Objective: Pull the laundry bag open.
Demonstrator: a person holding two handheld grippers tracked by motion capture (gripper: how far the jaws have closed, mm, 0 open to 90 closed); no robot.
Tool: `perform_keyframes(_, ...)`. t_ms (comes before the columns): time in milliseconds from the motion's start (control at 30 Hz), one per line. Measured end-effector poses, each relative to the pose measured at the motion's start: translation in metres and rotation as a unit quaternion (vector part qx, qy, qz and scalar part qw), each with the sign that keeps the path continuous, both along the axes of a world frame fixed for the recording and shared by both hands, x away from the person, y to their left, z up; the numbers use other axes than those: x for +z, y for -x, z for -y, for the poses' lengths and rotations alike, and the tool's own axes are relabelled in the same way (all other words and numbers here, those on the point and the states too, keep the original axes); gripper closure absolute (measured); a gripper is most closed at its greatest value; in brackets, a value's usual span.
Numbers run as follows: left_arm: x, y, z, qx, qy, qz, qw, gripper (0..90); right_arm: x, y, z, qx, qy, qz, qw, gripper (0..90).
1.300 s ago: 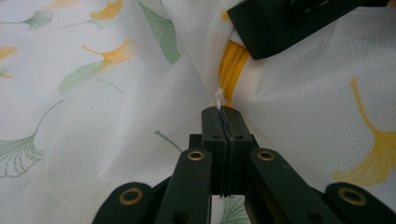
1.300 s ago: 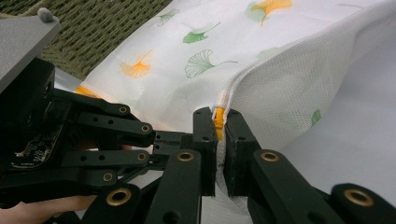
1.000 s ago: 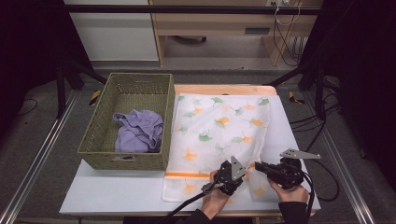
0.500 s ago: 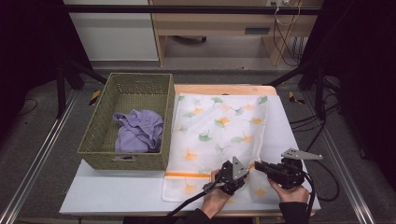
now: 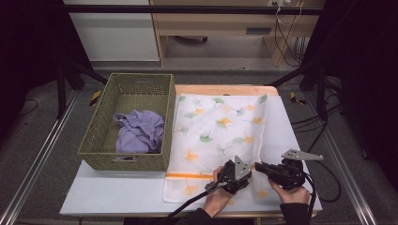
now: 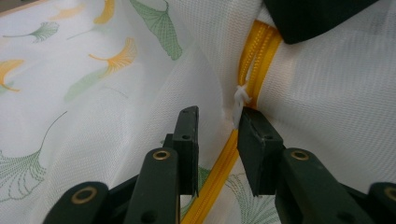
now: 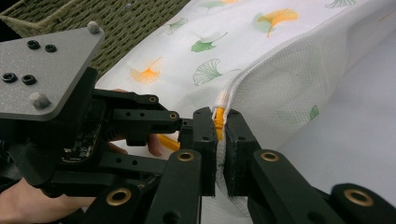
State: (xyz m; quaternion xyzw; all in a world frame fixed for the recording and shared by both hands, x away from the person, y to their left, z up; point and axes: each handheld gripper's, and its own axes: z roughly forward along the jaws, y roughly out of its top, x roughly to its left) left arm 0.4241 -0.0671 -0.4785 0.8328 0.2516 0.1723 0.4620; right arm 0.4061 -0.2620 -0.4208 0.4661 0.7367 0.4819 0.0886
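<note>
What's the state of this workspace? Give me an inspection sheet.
surface: white table, bag and basket on it
job's things: mesh bag lying flat; yellow zipper; white pull
clutter: basket left of the bag, purple garment inside
grippers: left hand-held gripper open, jaws just been opening, zipper between them, pull at one jaw tip; right hand-held gripper shut on the bag's zipper edge
cables: one cable trails from the left hand-held gripper, another from the right
surroundings: wooden furniture behind the table
</note>
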Motion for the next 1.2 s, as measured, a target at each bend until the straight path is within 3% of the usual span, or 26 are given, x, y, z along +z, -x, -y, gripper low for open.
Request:
perform_keyframes(100,-0.001,0.0,0.0,-0.003,0.001,0.0,1.0,75.3,0.0,0.0,0.0,0.0,0.0,-0.001,1.0,85.1)
perform_keyframes(133,0.0,0.0,0.0,-0.006,0.004,-0.002,1.0,83.7,-0.001,0.0,0.0,-0.001,0.0,-0.003,1.0,85.1)
perform_keyframes(200,0.001,0.001,-0.002,-0.011,0.003,-0.001,0.9999,87.6,-0.001,-0.001,0.002,-0.004,0.0,-0.003,1.0,85.1)
perform_keyframes(333,0.002,0.003,-0.005,-0.013,0.005,0.0,0.9999,88.5,-0.002,0.0,0.005,-0.009,0.0,-0.003,1.0,85.1)
perform_keyframes(600,0.008,0.01,-0.017,-0.02,0.02,-0.015,0.9995,88.2,-0.004,-0.002,0.004,-0.015,0.017,-0.004,0.9997,85.0)
perform_keyframes(1200,0.01,0.013,-0.023,-0.022,0.051,-0.02,0.9983,86.3,-0.001,0.0,0.006,-0.02,0.014,0.005,0.9997,85.1)
